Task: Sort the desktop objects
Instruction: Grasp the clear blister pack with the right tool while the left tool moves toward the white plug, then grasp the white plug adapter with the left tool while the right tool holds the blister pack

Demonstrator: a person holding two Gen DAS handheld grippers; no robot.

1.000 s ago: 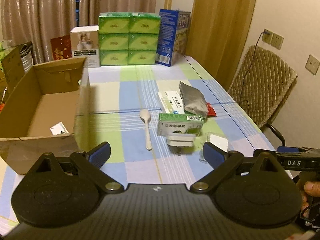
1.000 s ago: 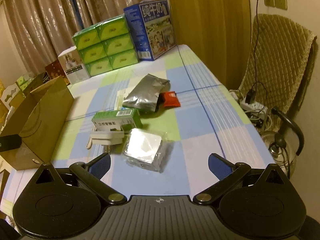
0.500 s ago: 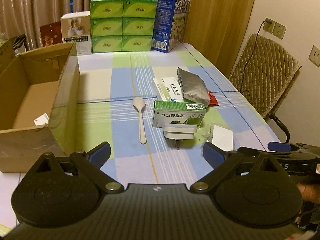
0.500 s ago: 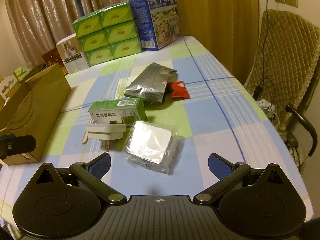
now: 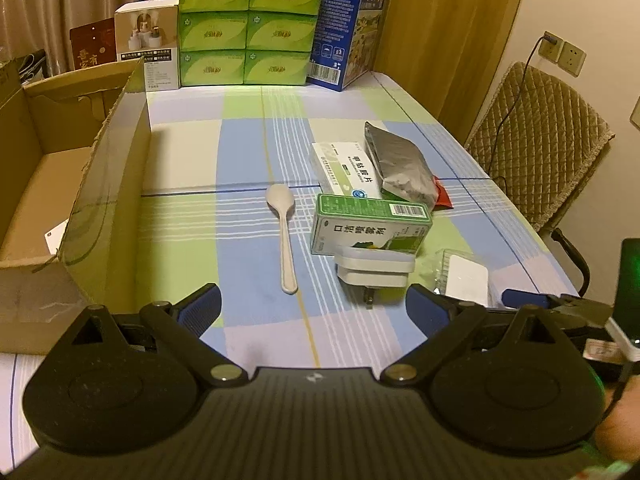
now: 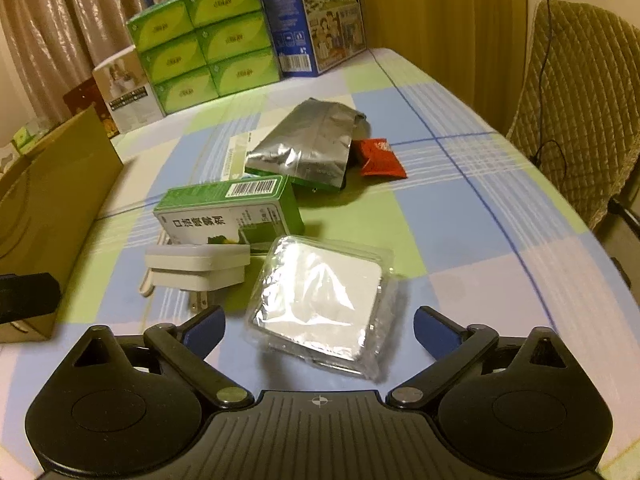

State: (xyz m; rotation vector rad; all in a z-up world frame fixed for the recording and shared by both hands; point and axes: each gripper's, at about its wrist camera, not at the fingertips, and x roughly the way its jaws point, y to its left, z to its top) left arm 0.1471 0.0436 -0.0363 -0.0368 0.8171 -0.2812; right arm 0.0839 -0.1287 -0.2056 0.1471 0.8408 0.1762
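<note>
Right gripper (image 6: 318, 322), fingers spread wide, poised low over the plastic-wrapped packet (image 6: 320, 304) so the fingers bracket its sides (a grasp seems imminent). Left gripper (image 5: 314, 306), also spread and empty, faces the spoon (image 5: 283, 236) and plug adapter (image 5: 374, 270). The cardboard box (image 5: 108, 184) stands open at the left, likely as the bin for sorted items.

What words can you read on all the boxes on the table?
"口洁喷雾剂" on the green box.
"甲钴胺片" on the white box.
"纯牛奶" on the blue carton.
The barcode digits, the small print on the white box by the curtain, the green packs and the red packet are too small or blurred to read.
</note>
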